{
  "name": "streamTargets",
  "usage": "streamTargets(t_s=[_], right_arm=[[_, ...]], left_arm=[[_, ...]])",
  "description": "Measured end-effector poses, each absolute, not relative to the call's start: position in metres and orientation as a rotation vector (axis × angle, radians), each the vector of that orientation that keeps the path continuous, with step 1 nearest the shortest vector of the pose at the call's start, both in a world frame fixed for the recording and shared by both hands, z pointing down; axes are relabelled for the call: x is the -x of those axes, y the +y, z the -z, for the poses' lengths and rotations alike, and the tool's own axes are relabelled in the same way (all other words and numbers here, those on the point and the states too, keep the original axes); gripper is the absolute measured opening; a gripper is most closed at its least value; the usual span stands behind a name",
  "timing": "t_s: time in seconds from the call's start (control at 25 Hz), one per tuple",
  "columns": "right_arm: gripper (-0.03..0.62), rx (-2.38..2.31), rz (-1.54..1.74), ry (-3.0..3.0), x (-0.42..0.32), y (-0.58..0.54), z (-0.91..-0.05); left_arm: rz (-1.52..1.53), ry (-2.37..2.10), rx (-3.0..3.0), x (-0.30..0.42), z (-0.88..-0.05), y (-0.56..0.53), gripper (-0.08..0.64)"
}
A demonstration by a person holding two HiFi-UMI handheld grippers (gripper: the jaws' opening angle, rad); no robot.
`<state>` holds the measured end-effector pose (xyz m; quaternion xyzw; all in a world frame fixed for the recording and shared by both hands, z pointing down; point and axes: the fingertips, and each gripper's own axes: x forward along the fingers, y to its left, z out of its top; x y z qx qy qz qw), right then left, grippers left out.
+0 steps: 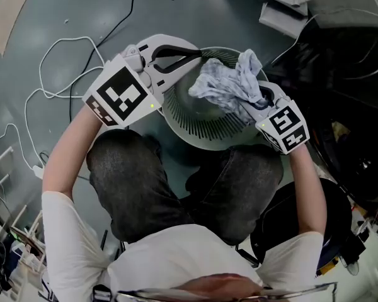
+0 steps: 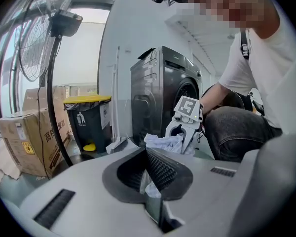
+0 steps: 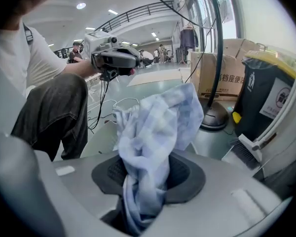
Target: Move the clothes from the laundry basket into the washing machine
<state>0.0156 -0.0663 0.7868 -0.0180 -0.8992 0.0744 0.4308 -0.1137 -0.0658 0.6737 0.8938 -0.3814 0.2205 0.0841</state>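
While my right claw (image 1: 257,99) clamps the cloth (image 1: 227,83), left claw (image 1: 198,54) pinches the laundry basket (image 1: 195,128) rim. Washing machine (image 2: 160,88), bin (image 2: 86,120) beyond.

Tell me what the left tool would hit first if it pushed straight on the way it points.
The left tool has its tips at the rim of the laundry basket. Straight beyond, the bunched cloth hanging from the right tool comes first, with that tool seemingly just behind it; depth there is unclear.

one laundry basket (image 1: 201,129), one pale checked garment (image 1: 227,83), one washing machine (image 2: 160,90), one yellow-lidded bin (image 2: 86,122), one standing fan (image 2: 34,43), two claws: left claw (image 1: 198,54), right claw (image 1: 261,99).
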Motion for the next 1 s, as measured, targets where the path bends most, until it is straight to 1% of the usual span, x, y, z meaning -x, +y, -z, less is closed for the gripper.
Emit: streamTargets(t_s=[0.48, 0.76, 1.0], right_arm=[[0.164, -0.137, -0.148, -2.323, -0.026, -0.094, -0.717], [0.164, -0.324, -0.184, -2.404, -0.055, -0.109, -0.674], [0.164, -0.497, -0.222, -2.441, -0.087, -0.112, -0.654]], left_arm=[[-0.608, -1.030, -2.712, 0.070, -0.638, -0.083, 0.006], [-0.551, -0.948, -2.777, 0.017, -0.613, -0.093, 0.006], [-0.514, -0.906, -2.802, -0.011, -0.602, -0.099, 0.006]])
